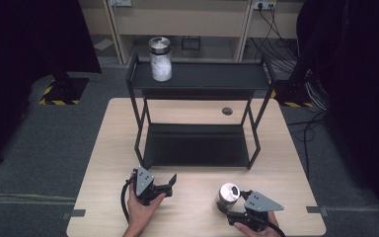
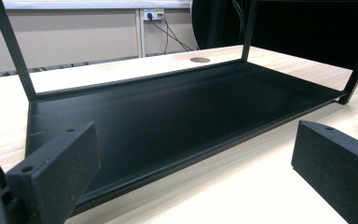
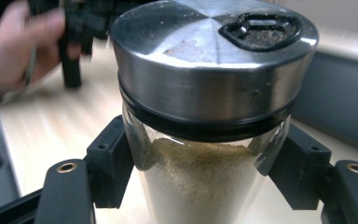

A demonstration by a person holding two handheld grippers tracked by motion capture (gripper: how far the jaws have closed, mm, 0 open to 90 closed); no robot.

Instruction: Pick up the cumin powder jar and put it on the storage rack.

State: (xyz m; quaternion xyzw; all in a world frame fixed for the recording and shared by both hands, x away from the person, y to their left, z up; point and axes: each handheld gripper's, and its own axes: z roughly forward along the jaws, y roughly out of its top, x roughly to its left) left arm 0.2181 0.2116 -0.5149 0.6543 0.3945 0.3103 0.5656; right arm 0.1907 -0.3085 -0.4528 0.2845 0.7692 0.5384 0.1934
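A glass spice jar (image 1: 226, 195) with a steel lid and beige powder (image 3: 200, 177) sits near the table's front right. My right gripper (image 1: 228, 209) is shut on its glass body, one jaw on each side just below the lid (image 3: 214, 51). Whether the jar rests on the table or is lifted I cannot tell. My left gripper (image 1: 171, 181) is held at the front left of the table, open with nothing between its jaws (image 2: 196, 158). It faces the lower shelf (image 2: 168, 121) of a black rack (image 1: 197, 79).
A second jar (image 1: 160, 59) with white contents stands on the left of the rack's top shelf. The rack occupies the middle and back of the wooden table (image 1: 286, 173). A round cable hole (image 1: 227, 111) lies behind the rack. Cables (image 1: 311, 98) trail on the floor at the right.
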